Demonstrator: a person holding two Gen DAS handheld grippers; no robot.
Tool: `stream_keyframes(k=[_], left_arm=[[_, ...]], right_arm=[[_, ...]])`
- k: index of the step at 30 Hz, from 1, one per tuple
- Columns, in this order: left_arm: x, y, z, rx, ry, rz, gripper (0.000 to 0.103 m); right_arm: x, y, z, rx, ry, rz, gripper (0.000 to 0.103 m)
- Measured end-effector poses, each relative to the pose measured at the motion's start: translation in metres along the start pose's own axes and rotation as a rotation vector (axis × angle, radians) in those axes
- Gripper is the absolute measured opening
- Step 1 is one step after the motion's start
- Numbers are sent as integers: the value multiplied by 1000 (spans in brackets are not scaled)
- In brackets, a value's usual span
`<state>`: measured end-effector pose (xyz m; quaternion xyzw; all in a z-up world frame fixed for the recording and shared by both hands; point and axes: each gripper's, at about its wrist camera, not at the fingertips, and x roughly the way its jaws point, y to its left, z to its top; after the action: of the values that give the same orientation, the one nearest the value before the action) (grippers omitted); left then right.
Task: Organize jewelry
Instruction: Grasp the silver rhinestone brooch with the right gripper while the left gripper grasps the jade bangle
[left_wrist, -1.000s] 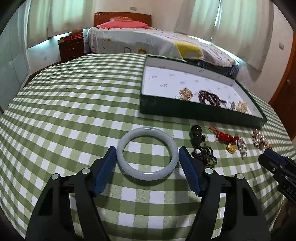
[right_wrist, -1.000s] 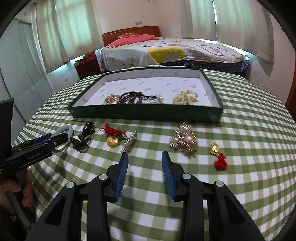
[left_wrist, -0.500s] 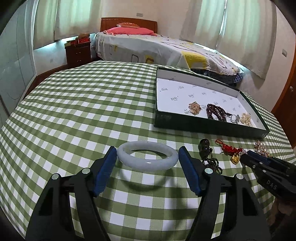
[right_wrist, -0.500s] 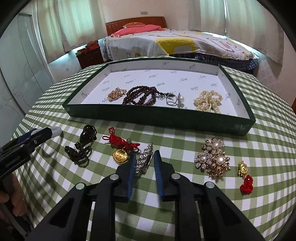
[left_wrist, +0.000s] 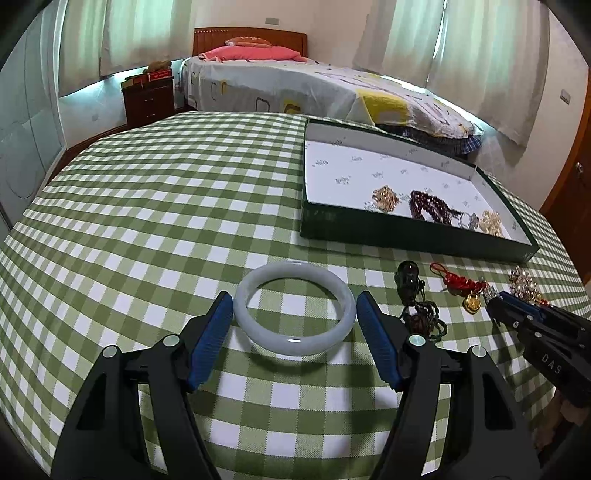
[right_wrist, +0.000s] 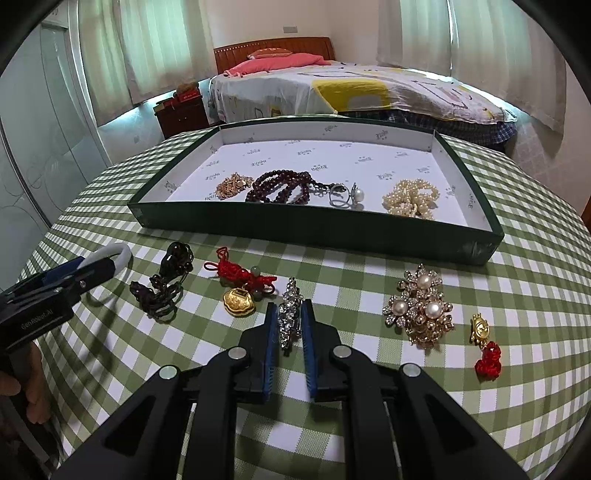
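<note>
A pale jade bangle (left_wrist: 295, 341) hangs just above the green checked cloth, casting a shadow on it. My left gripper (left_wrist: 294, 300) is shut on it, a blue pad against each side. In the right wrist view a narrow silver rhinestone brooch (right_wrist: 291, 295) lies on the cloth. My right gripper (right_wrist: 287, 314) is closing on it, its pads pressed against the long sides. The green tray (right_wrist: 317, 229) behind holds a gold chain (right_wrist: 232, 184), dark beads (right_wrist: 284, 186), a pearl ring (right_wrist: 347, 195) and a pearl string (right_wrist: 410, 195).
Loose on the cloth before the tray lie a dark corded pendant (right_wrist: 166, 284), a red knot with a gold lock (right_wrist: 240, 282), a pearl cluster brooch (right_wrist: 421, 310) and a small gold charm with a red knot (right_wrist: 484, 343). A bed stands beyond the table.
My right gripper has come forward to the silver brooch and its jaws have narrowed onto it. The bangle stays between the left pads and now sits clear of the cloth.
</note>
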<state>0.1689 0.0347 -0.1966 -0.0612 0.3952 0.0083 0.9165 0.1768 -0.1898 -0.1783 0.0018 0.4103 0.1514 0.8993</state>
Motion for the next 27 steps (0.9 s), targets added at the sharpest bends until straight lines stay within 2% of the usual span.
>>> stream_keyframes(k=[4, 12, 18, 20, 27], left_arm=[[0, -1, 3, 2, -5, 6, 68], [11, 1, 3, -13, 42, 4, 70], [13, 0, 3, -9, 42, 1, 72], [14, -1, 3, -4, 42, 13, 69], [9, 2, 2, -25, 22, -1, 68]], right_arm=[[0, 1, 1, 1, 0, 1, 14], [0, 0, 1, 1, 0, 1, 14], [0, 1, 1, 1, 0, 1, 14], [0, 1, 1, 2, 0, 1, 14], [-3, 1, 0, 3, -16, 1, 14]])
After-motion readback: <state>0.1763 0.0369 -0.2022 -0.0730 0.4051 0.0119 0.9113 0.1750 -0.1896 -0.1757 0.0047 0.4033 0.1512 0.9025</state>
